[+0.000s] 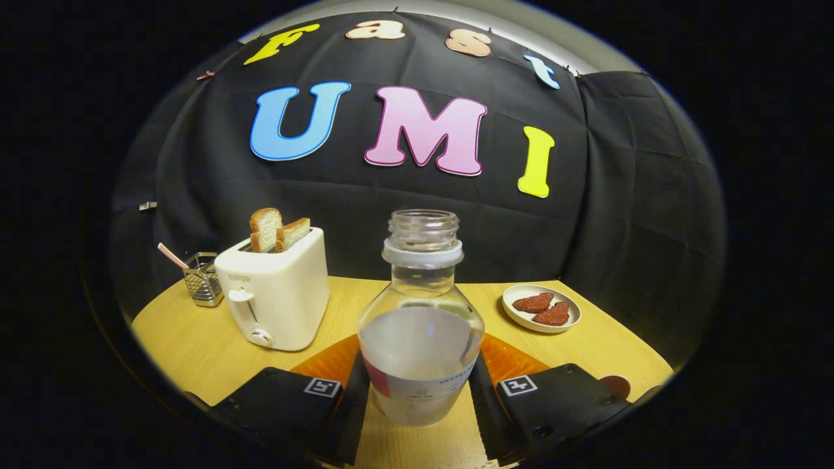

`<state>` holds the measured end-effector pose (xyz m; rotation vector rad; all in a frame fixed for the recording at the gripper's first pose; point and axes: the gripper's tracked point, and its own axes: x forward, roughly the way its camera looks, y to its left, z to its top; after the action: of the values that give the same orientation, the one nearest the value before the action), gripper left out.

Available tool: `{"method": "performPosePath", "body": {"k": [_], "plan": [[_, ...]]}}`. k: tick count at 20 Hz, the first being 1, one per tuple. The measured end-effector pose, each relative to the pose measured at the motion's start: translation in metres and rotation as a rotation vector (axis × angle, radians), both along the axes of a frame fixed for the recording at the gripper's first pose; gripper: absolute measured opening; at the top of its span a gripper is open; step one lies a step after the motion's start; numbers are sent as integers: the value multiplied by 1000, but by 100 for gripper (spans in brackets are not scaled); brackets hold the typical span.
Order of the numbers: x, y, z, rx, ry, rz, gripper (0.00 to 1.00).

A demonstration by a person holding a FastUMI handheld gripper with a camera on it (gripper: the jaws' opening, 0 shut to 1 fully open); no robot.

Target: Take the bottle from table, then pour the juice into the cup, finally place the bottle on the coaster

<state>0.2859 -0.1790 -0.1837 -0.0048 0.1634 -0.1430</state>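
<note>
A clear plastic bottle (420, 339) stands upright between my two fingers, uncapped and about half full of pale, whitish juice. My gripper (420, 374) is shut on the bottle, with one finger pressing on each side of its lower body near the label. The bottle's base shows just over the wooden table (195, 345); I cannot tell whether it rests on the table or hangs slightly above it. A small brown round disc (616, 385), possibly the coaster, peeks out just past the right finger, mostly hidden.
A white toaster (273, 296) holding two bread slices (279, 231) stands ahead to the left of the bottle. Behind it sits a wire basket (202, 279) with a straw. A white plate (521, 316) with red cookies lies ahead to the right.
</note>
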Motion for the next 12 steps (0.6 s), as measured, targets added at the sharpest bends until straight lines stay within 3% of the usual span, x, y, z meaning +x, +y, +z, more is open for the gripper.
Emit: {"method": "performPosePath", "body": {"k": [12], "plan": [[36, -3, -32, 43, 24, -62, 74]]}}
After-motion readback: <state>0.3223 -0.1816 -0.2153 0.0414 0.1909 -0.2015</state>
